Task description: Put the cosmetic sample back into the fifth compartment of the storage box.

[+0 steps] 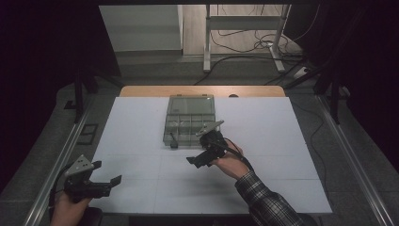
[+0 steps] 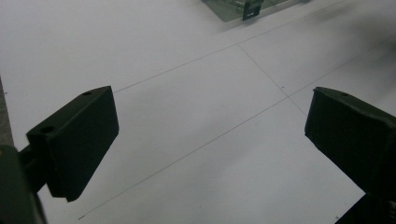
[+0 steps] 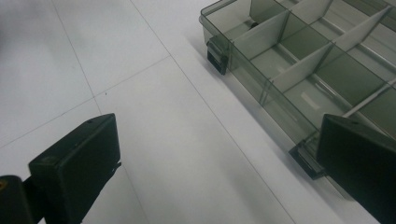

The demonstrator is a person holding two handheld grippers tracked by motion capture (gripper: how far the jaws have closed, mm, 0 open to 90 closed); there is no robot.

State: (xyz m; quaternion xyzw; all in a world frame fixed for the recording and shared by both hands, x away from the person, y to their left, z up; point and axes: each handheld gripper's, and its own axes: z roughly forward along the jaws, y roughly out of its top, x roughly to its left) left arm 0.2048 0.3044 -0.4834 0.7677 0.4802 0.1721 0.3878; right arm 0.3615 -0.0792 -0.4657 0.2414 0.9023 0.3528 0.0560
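Note:
A clear grey compartment box [image 1: 187, 127] lies open at the table's middle back, its lid [image 1: 190, 104] laid flat behind it. My right gripper [image 1: 200, 149] hovers open just in front of the box's near right corner. In the right gripper view the box [image 3: 299, 60] with its dividers runs along the right, two dark latches [image 3: 217, 56] on its front wall, and the right gripper [image 3: 215, 158] has nothing between its jaws. My left gripper [image 1: 107, 173] stands open at the near left, over bare table [image 2: 187, 93]. The left gripper [image 2: 210, 135] holds nothing.
The white table [image 1: 141, 141] has faint grid lines. A box corner [image 2: 229, 9] and latch show at the top of the left gripper view. Metal rails [image 1: 61, 165] flank the table. Cables and a desk frame [image 1: 244, 37] lie on the floor beyond.

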